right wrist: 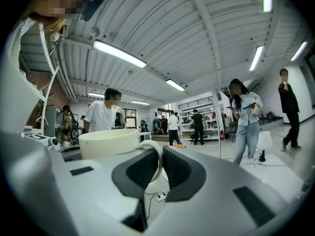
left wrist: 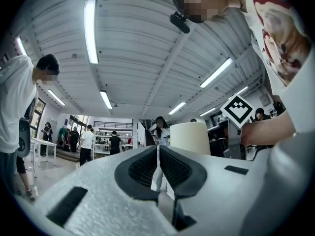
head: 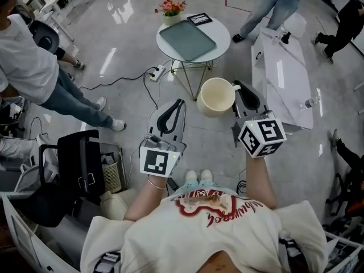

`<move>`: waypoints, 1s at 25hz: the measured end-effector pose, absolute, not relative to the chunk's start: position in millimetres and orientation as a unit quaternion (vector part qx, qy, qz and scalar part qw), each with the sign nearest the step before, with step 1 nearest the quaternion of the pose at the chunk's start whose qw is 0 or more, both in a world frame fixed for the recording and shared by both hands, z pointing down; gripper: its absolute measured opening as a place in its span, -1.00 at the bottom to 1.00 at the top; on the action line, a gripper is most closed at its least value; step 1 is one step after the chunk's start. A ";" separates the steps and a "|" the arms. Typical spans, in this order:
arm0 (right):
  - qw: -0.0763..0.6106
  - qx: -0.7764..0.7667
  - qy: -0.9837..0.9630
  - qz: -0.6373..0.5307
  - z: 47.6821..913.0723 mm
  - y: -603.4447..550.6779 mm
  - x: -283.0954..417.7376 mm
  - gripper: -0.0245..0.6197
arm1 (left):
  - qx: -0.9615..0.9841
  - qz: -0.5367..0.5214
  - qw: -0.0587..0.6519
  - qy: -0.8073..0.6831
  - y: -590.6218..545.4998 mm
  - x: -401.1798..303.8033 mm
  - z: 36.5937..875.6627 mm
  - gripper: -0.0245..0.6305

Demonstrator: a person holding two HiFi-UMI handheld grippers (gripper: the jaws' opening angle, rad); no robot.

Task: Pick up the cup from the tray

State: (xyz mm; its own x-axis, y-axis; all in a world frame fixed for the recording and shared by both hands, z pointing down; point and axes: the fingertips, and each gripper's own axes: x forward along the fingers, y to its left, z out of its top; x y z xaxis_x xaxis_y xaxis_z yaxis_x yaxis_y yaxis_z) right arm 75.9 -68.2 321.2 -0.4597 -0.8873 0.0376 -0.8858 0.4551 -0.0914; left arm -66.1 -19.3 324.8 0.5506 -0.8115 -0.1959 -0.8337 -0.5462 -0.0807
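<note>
Overall state: cup (head: 217, 96) was off the tray (head: 187, 40), carried in air over the floor (head: 131, 44), close in front of the operator.
Cup location: well apart from tray; tray lay on the round table (head: 220, 45), farther from the operator than the cup, w/ nothing showing on it.
Cup attitude: upright, mouth up, long axis approx. vertical; interior looked empty.
Key relation: cup body sat just L of the R gripper (head: 241, 90), btwn the two grippers; handle (right wrist: 160, 157) pointed R, into that gripper's jaws.
Nearer gripper: R, in contact. L gripper (left wrist: 158, 151) was near the cup's other side, not touching.
R gripper jaws: nearly together, clenched on the handle loop; pads pressed the thin loop from both sides, per R gripper view.
R gripper load: cup hung from the handle only; body unsupported.
L gripper jaws: pressed together pad to pad, nothing btwn them; cup wall showed beyond and R of its tips.
Task progress (judgement): pick-up looked complete; cup clear of tray.
Next move (judgement): any set-down or hand-over would depend on a firm handle grip and a level cup; L gripper was placed to steady the body if req'd.
Risk (judgement): a thin curved handle could let the cup pivot abt the pads.
</note>
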 end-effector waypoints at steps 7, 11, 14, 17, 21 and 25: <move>0.013 -0.514 0.857 -0.037 320.4 -66.8 75.9 -0.79 | -0.869 0.060 0.110 0.479 -20.9 -69.2 319.7 -0.85; 0.013 -0.516 0.856 -0.033 319.6 -64.9 79.3 -0.79 | -0.866 0.059 0.110 0.485 -20.7 -64.7 318.4 -0.85; 0.012 -0.522 0.852 -0.028 318.8 -64.3 86.4 -0.78 | -0.866 0.060 0.110 0.485 -19.8 -58.5 318.3 -0.85; 0.012 -0.531 0.847 -0.025 319.0 -61.2 93.3 -0.78 | -0.868 0.067 0.103 0.481 -15.8 -52.8 320.4 -0.85; 0.010 -0.528 0.849 -0.023 320.5 -59.7 94.6 -0.79 | -0.868 0.073 0.096 0.482 -13.1 -47.3 318.6 -0.85; 0.010 -0.524 0.852 -0.023 321.7 -56.7 95.4 -0.79 | -0.866 0.060 0.098 0.487 -10.5 -46.5 325.0 -0.85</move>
